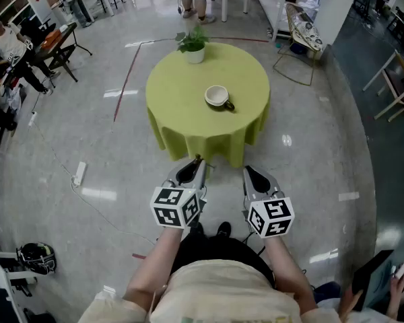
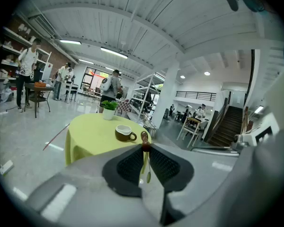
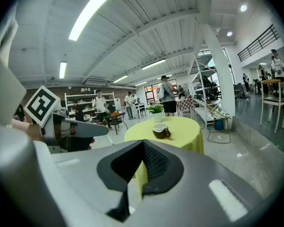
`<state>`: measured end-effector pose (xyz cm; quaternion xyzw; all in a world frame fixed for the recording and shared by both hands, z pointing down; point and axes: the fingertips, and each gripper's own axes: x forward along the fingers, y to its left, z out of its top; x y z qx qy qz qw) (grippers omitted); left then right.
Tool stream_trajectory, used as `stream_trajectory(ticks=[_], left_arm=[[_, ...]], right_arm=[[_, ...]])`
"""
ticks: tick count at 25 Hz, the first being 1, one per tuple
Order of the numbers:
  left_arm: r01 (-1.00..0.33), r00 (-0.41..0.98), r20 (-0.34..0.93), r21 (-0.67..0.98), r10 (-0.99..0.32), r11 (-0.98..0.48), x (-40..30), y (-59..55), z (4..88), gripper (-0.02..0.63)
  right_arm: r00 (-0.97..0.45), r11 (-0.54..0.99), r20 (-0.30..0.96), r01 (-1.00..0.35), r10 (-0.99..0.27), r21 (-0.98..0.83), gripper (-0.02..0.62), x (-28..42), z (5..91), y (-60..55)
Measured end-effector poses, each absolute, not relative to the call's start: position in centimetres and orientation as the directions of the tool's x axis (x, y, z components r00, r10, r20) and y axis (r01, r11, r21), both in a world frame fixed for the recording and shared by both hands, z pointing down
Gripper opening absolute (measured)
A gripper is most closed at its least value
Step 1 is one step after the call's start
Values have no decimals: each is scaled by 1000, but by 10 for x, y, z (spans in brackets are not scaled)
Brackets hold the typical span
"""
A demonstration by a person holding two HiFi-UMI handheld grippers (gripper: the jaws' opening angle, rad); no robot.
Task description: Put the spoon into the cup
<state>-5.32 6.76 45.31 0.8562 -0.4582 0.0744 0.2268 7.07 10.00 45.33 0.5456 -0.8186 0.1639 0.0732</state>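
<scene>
Left gripper view shows spoon (image 2: 145,141) pinched between jaws.

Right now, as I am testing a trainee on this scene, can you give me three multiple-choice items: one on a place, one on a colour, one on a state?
1. Where is the cup?
A. on the table
B. on the floor
C. on a chair

2. What colour is the tablecloth?
A. red
B. blue
C. yellow-green

3. What is between the jaws of the left tool?
A. nothing
B. the spoon
C. a fork

Answers:
1 A: the head view shows the cup standing on the round top.
2 C: the cloth is yellow-green in all three views.
3 B: the left gripper view shows the jaws shut on the spoon, which stands upright.
</scene>
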Motion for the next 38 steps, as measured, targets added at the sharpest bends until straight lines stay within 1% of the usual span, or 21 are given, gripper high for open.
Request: stream_trajectory(ticks=[22,38], left_arm=[[-847,525,327,298,-786,-441,-41,66,450,42],[-850,513,314,317,-799,-421,-48,8,450,43]], right_arm=[[-420,359,277,-900,-864,-245,2,96,459,96],[-400,342,287,-911,-870,-232,2,101,461,51]])
